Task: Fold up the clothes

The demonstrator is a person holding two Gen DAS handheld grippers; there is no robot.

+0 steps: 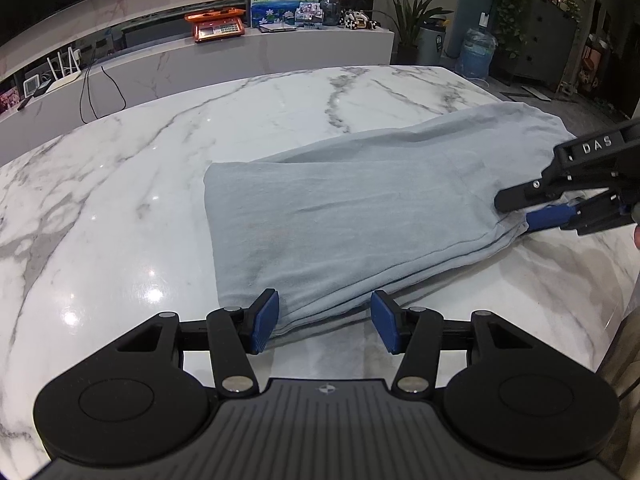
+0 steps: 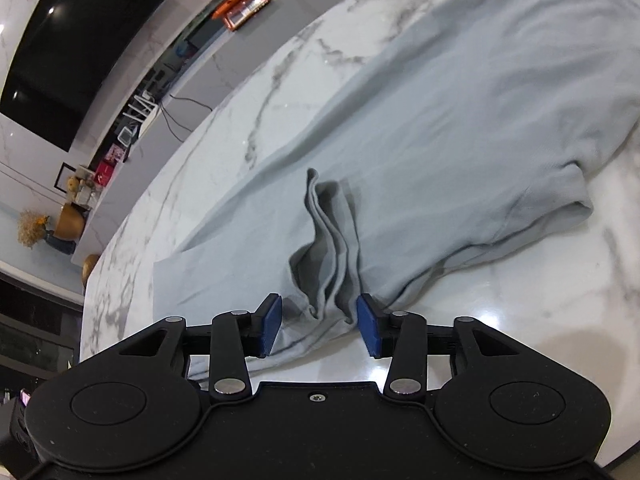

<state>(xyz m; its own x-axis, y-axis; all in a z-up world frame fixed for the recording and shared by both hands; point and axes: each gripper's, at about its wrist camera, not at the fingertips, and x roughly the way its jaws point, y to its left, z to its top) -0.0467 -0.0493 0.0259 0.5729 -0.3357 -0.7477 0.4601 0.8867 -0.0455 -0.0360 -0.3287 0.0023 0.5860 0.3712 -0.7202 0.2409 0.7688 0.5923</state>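
Nearest the left-wrist lens, the left tool is held released, its blue pads straddling the hem of the grey garment at 6 o'clock. At 3 o'clock the right tool is set around a bunched edge, unclenched in its own view. Both layers should be gathered before closing. Soft, matte knit is spread on the glossy, veined marble desk.
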